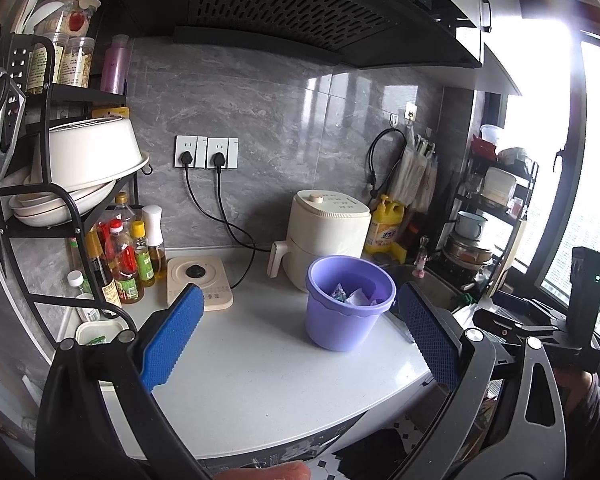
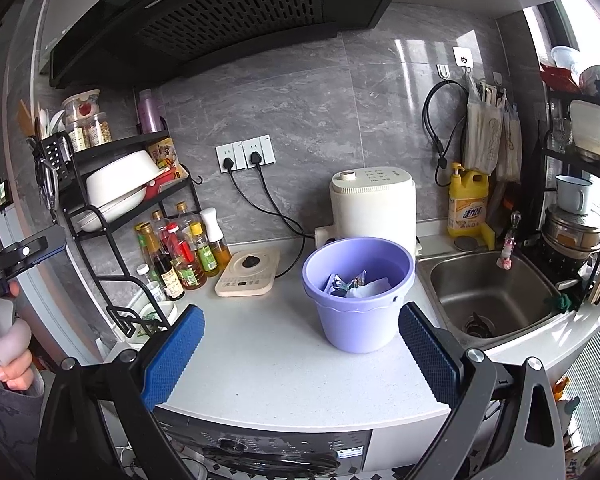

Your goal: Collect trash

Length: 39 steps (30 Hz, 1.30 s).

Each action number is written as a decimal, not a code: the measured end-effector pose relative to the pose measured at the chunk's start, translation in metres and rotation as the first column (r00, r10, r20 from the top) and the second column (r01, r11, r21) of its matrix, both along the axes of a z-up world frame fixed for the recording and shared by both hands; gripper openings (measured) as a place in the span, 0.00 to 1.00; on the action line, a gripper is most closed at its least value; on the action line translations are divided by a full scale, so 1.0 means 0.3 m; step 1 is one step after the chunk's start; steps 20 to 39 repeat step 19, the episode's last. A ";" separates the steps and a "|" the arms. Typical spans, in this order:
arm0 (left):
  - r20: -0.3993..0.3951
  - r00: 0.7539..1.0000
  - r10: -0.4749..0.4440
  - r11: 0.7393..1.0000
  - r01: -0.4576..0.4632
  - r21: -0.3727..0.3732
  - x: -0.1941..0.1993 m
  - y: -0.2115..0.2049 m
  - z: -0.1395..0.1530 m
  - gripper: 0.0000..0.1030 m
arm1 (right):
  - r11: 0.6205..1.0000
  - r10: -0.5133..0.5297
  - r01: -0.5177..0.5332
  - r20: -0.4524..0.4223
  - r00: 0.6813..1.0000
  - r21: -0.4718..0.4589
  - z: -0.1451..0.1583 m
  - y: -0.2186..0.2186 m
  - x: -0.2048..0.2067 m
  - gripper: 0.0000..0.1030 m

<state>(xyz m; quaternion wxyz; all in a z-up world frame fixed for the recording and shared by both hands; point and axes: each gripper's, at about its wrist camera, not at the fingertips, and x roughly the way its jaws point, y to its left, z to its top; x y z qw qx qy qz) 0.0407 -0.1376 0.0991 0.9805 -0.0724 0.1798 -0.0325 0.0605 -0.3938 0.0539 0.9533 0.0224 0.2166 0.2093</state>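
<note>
A purple bucket stands upright on the white desk, just left of the steel sink and in front of a cream air fryer; inside it lie crumpled wrappers and a white scrap of paper, the trash, resting at the bottom; the left claw hangs above the desk's near edge with its blue pads spread wide and nothing between them, the bucket showing in the gap, nearer the right-hand pad; the right claw is likewise wide apart and empty, its pads framing the bucket from a closer, higher angle; a hand grips the other tool's pale handle at the left rim of the right wrist view; a flat cream induction hob sits left of the bucket, its cord running to the wall sockets; oil and sauce bottles crowd beneath a black dish rack; a yellow detergent bottle stands behind the sink
</note>
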 end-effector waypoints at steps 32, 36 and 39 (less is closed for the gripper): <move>0.005 1.000 -0.015 0.998 0.015 -0.062 0.048 0.029 -0.042 0.94 | 0.998 -0.024 0.024 -0.012 1.000 -0.058 -0.005 -0.009 0.022 0.93; 0.005 1.000 -0.015 0.998 0.015 -0.062 0.048 0.029 -0.042 0.94 | 0.998 -0.024 0.024 -0.012 1.000 -0.058 -0.005 -0.009 0.022 0.93; 0.005 1.000 -0.015 0.998 0.015 -0.062 0.048 0.029 -0.042 0.94 | 0.998 -0.024 0.024 -0.012 1.000 -0.058 -0.005 -0.009 0.022 0.93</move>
